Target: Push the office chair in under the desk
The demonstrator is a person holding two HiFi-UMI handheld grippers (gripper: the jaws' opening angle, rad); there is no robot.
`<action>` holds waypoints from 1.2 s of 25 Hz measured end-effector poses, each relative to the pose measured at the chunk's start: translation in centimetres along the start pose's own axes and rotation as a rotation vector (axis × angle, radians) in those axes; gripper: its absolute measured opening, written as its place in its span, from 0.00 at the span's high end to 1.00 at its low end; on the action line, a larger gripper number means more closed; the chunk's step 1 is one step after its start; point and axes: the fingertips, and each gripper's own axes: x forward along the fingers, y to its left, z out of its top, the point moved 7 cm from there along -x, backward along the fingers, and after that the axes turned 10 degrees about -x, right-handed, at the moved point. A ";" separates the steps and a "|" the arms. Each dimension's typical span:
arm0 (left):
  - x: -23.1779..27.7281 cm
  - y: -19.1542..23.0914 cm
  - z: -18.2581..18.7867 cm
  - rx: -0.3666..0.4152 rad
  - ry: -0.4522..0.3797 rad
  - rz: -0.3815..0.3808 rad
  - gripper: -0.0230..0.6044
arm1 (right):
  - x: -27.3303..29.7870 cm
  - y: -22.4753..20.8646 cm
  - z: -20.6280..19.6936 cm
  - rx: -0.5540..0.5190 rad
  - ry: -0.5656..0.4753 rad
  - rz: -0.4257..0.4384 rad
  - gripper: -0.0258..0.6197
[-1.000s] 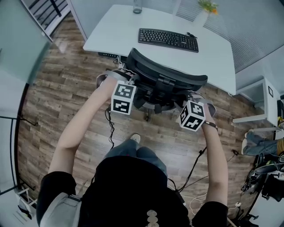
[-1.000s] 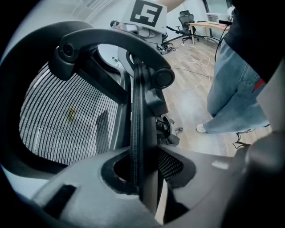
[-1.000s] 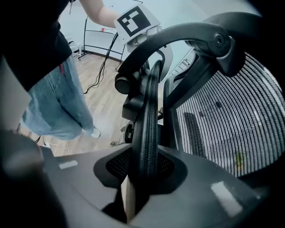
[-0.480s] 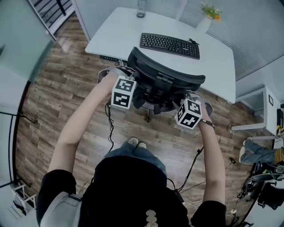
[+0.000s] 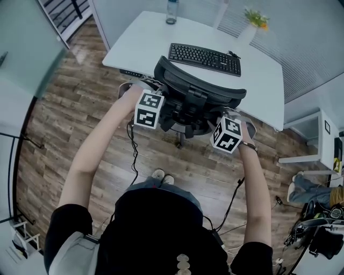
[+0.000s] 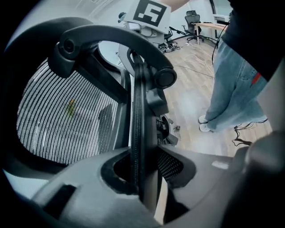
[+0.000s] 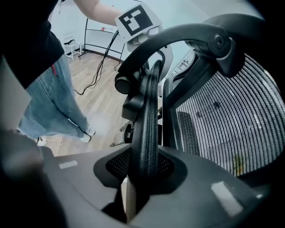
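The room has a wood-plank floor [image 5: 64,123], with a stair rail in the top-left corner and a ribbed grey panel behind the desk. A white desk [image 5: 263,80] with rounded corners stands at the far side. On it lie a black keyboard [image 5: 204,58], a clear bottle [image 5: 171,13] at the back edge and a small potted plant [image 5: 253,19]. A low white side table [image 5: 306,129] sits to the right of the desk, and loose cables [image 5: 236,204] trail across the planks.

The office chair [image 5: 199,88], black with a mesh back, stands at the desk's near edge, its backrest top overlapping the tabletop just beside the keyboard. The seat is hidden beneath the backrest.

The left gripper [image 6: 142,178] has its jaws partly closed and clamped on the left rim of the backrest frame. The right gripper [image 7: 142,178] grips the right rim the same way.

Compared with a second ago, the chair's back sits nearer the keyboard and further over the desk edge. The person's arms reach further out. Both shoes [image 5: 162,176] now show side by side, where only one showed before.
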 end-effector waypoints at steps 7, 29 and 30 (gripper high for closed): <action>-0.1 -0.1 0.0 -0.006 -0.006 0.038 0.76 | 0.0 0.0 -0.1 -0.021 -0.009 -0.029 0.77; -7.3 -2.9 -1.1 -0.358 -0.283 0.657 0.95 | -10.6 0.1 -1.9 0.584 -0.616 -0.524 0.87; -7.9 -2.7 -1.3 -0.447 -0.330 0.675 0.95 | -10.9 0.0 -2.2 0.644 -0.660 -0.568 0.89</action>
